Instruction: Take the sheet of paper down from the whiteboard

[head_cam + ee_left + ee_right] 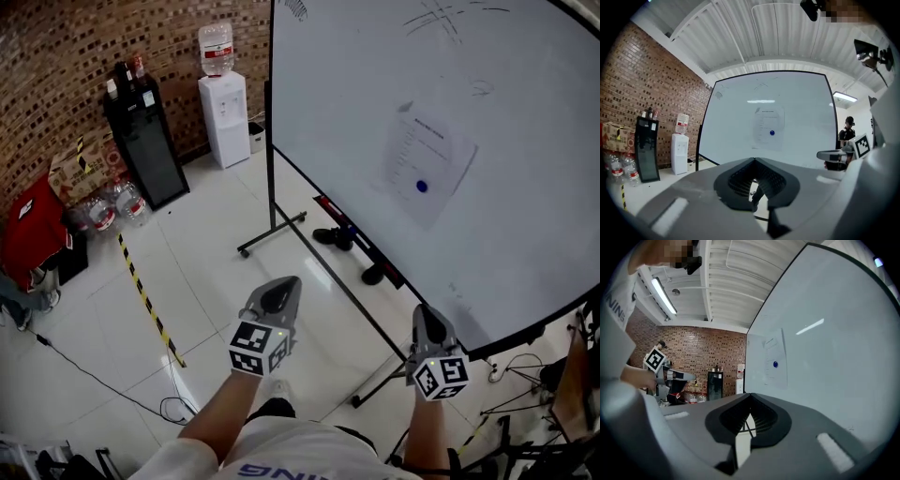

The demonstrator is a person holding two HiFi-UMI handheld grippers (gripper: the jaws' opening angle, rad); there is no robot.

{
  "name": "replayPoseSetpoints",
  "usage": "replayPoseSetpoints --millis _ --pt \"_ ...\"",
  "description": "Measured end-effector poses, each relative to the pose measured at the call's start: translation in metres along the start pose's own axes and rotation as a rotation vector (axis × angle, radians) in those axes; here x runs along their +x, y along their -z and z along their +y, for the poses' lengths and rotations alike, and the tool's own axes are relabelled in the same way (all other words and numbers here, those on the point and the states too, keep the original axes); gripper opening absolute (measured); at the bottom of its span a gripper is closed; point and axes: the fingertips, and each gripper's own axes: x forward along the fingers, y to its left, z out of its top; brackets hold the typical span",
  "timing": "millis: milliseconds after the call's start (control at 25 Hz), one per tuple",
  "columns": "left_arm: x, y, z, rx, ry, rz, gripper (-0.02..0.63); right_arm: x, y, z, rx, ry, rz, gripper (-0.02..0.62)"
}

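Observation:
A white printed sheet of paper (433, 150) hangs on the big whiteboard (525, 103), pinned by a round blue magnet (422, 187). Both grippers are held out low in front of the person, well short of the board and apart from the sheet. My left gripper (284, 284) is shut and holds nothing. My right gripper (424, 314) sits nearer the board's lower edge, its jaws together and empty. The left gripper view faces the sheet (766, 122) straight on beyond my left gripper (754, 159). From my right gripper (750, 394), the sheet (772, 350) is seen at a slant.
The whiteboard stands on a wheeled black frame (272, 234) with dark shoes (336, 236) beneath it. A water dispenser (223, 103), a black cabinet (145, 141) and water bottles (112, 208) line the brick wall. Yellow-black tape (145, 300) and a cable (94, 375) cross the floor. A person (847, 133) stands far right.

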Motion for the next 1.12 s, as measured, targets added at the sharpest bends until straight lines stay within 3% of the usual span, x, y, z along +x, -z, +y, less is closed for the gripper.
replayPoseSetpoints --millis 200,440,720,1120 --pt "0.018 -0.008 0.029 0.002 0.062 0.01 0.005 0.03 -0.008 0.024 -0.019 0.016 0.01 0.006" --pt "0.046 -0.013 0.036 -0.011 0.121 0.024 0.005 0.042 -0.019 0.013 -0.018 0.074 -0.004 0.006" --pt "0.105 -0.03 0.009 0.022 0.216 0.023 0.005 0.053 -0.04 -0.031 -0.021 0.133 -0.054 0.006" --pt "0.192 -0.068 -0.039 0.093 0.297 -0.012 0.005 0.073 -0.088 -0.09 -0.045 0.149 -0.124 0.006"
